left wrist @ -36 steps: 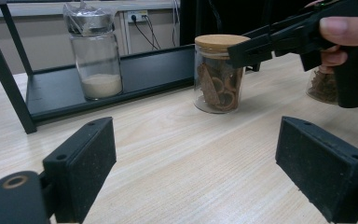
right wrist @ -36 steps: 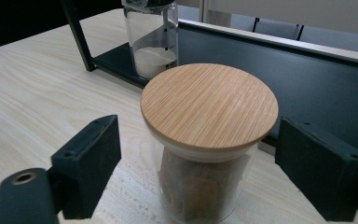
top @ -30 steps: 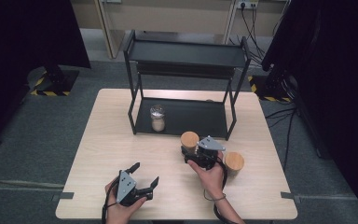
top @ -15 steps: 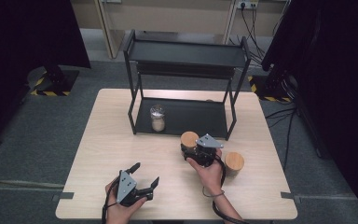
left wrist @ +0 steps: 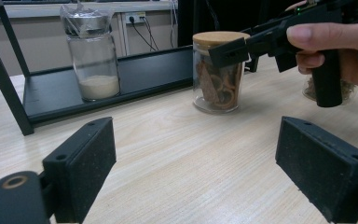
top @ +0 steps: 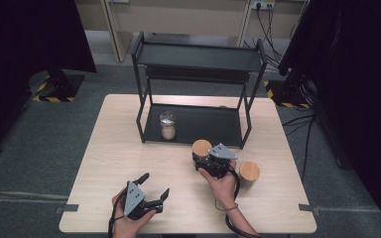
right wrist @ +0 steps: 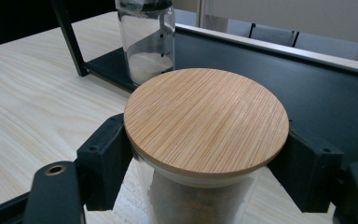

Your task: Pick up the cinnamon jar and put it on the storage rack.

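Observation:
A glass jar with a round bamboo lid [top: 201, 147] stands on the table in front of the black rack. My right gripper [top: 200, 159] is shut on it, the pads pressing the glass just under the lid [right wrist: 205, 119]. In the left gripper view the same jar [left wrist: 216, 70] shows brown pieces inside, with the right gripper's jaw across its rim. My left gripper [top: 155, 184] rests near the front edge, open, with nothing between its jaws [left wrist: 196, 172].
A black two-tier rack [top: 198, 57] stands at the back of the table, and a glass jar of white powder [top: 167, 125] sits on its bottom shelf [right wrist: 261, 70]. A second bamboo-lidded jar [top: 249, 172] stands right of my right hand.
The right gripper's jaws have drawn in around the bamboo-lidded jar. Both hands stay where they were.

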Available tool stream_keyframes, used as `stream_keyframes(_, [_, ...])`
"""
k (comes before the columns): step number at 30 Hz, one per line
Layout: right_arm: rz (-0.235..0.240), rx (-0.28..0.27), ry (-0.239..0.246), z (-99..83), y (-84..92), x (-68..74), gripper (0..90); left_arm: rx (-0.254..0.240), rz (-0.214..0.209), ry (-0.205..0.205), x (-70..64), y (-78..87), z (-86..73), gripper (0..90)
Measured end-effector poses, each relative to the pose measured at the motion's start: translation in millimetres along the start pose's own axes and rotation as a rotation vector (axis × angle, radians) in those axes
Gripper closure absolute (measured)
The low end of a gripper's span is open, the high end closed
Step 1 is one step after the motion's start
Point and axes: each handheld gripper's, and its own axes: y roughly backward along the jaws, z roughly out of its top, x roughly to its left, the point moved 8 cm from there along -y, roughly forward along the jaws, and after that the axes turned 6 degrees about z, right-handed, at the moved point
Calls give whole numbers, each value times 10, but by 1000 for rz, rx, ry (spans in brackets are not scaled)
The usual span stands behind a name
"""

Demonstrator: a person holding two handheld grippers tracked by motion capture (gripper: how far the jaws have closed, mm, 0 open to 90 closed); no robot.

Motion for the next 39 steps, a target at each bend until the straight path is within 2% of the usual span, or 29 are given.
stream_keyframes(17, [-25,-45,-1,316,-38,-67,262,-4,1,-2,-8,7,1,117])
stream_keyframes(30, [-38,-58,-11,568,-191,-114,262,-5,-1,-1,-9,8,1,117])
stream_keyframes(39, [-51,-40,-22,610,-332,-167,262,-7,-3,-3,-12,10,2,116])
